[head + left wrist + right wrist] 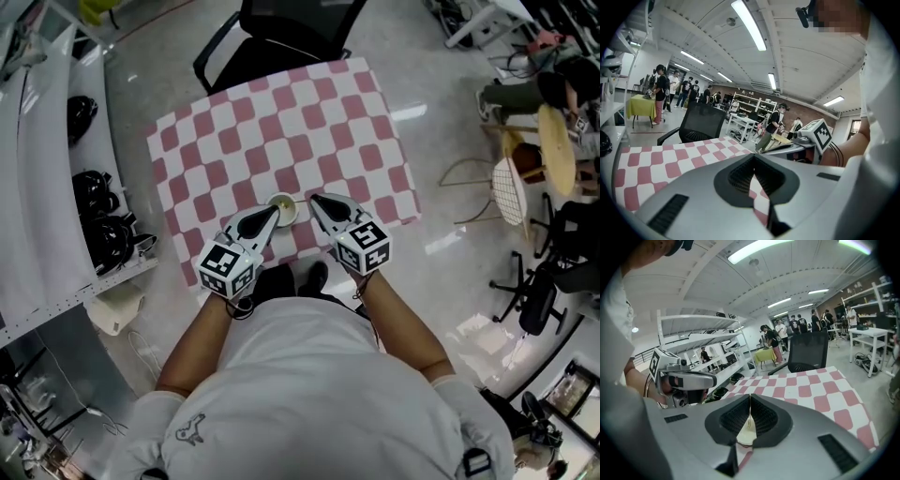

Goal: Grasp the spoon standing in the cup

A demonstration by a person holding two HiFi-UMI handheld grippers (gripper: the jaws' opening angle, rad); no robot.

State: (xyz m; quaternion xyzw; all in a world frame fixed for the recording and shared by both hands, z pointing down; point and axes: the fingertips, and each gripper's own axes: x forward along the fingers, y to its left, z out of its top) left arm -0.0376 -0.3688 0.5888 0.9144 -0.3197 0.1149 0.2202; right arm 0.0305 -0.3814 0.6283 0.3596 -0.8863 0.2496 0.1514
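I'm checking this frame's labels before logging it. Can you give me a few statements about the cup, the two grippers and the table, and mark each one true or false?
1. The cup stands on the checked cloth, close to both grippers' tips. True.
2. The left gripper has its jaws wide apart. False: they meet at the tips, with nothing between them.
3. The right gripper is clamped on a spoon. False: its jaws are together and hold nothing. The cup only shows through the gap below them.
4. A black chair stands at the table's far side. True.
5. The cloth is blue and white. False: it is pink and white.
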